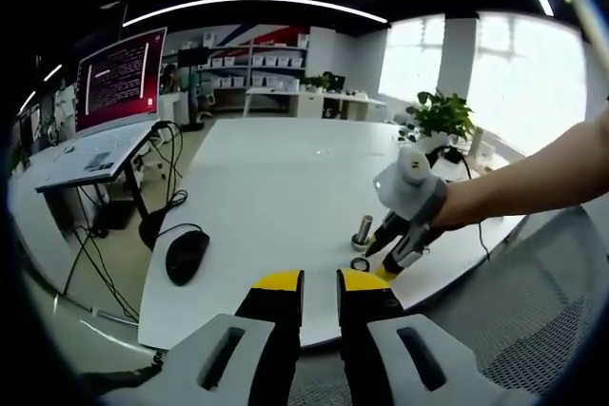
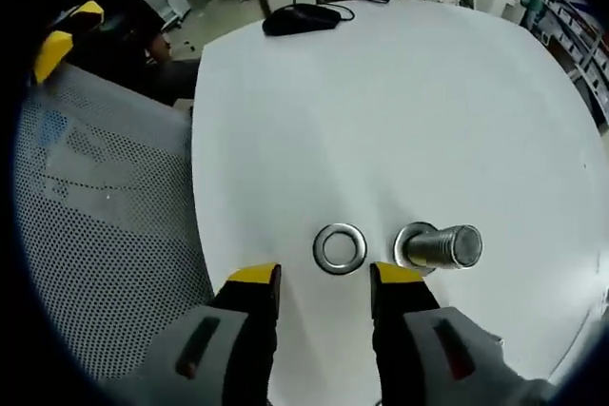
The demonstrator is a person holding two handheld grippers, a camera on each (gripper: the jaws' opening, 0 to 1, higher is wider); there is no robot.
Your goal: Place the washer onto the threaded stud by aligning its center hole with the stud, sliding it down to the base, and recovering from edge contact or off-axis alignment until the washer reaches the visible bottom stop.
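Washer first: the flat silver metal ring washer (image 2: 340,248) lies on the white counter (image 2: 400,92), just beside the short threaded steel stud (image 2: 440,246), which stands upright on its round base flange, apart from the washer. Nothing is threaded yet. The right tool (image 2: 324,278) hovers just above, its yellow-tipped jaws parted wide and empty on either side of the washer, likely lined up that way for a pinch across the rim (a flat ring on a flat top gives little edge to catch). In the left gripper view the right tool (image 1: 392,252) is seen reaching down beside the stud (image 1: 363,231). The left tool (image 1: 320,284) waits back off the near edge, jaws narrow with nothing between them. A black computer mouse (image 2: 300,16) sits well apart.
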